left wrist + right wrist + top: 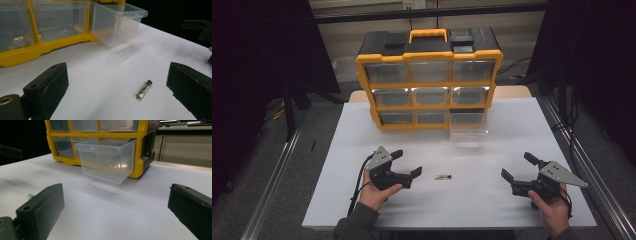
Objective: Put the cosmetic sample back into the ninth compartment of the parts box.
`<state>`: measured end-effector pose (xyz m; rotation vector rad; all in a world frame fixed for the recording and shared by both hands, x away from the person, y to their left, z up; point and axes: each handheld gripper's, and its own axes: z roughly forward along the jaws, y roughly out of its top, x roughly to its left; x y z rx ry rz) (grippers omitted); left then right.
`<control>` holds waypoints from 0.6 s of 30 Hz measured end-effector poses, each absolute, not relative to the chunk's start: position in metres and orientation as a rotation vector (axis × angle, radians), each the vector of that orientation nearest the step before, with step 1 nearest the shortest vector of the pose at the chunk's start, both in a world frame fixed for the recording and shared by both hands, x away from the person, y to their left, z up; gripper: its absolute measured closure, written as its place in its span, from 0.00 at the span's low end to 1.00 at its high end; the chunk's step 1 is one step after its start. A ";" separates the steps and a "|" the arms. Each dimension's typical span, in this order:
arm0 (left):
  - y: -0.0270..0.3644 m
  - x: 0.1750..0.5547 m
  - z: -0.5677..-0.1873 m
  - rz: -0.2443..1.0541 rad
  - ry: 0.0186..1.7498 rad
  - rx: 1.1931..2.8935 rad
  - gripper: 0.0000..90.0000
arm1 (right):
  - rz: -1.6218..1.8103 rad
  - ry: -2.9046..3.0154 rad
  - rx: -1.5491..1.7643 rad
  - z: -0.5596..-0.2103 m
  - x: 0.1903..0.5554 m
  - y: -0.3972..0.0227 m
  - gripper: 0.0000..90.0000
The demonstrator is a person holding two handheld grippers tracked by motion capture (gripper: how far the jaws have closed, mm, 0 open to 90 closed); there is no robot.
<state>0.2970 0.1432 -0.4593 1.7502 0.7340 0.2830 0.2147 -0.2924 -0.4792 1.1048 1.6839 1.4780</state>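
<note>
A small clear tube with a black cap (442, 177) lies flat on the white table (492, 150), between my two grippers. In the left gripper view the small tube (143, 90) rests on the table between the wide-apart jaws, nearer the right one. My left gripper (407, 163) is open and holds nothing, just left of the tube. My right gripper (518, 167) is open too, farther off to the right. A yellow and black drawer cabinet (429, 80) stands at the back; its bottom right clear drawer (468, 124) is pulled out, and this drawer (106, 161) looks empty.
The cabinet's other clear drawers (429, 95) are pushed in. Dark curtains (257, 75) and metal rails (272, 175) flank the table. A hand (374, 195) holds each gripper near the front edge. A tip of the tube (30, 195) peeks past the left jaw in the right gripper view.
</note>
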 end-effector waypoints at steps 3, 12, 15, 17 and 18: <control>0.139 0.298 -0.458 0.281 0.720 1.780 0.05 | 1.479 1.690 1.102 -0.479 0.214 -0.293 0.00; 0.124 0.302 -0.460 0.242 0.696 1.827 0.08 | 1.478 1.689 1.095 -0.479 0.215 -0.292 0.00; 0.119 0.303 -0.460 0.229 0.687 1.845 0.10 | 1.478 1.694 1.096 -0.479 0.214 -0.292 0.00; 0.115 0.304 -0.460 0.225 0.683 1.862 0.10 | 1.479 1.691 1.095 -0.479 0.214 -0.292 0.00; 0.114 0.305 -0.460 0.200 0.662 1.869 0.10 | 1.478 1.687 1.097 -0.479 0.214 -0.292 0.00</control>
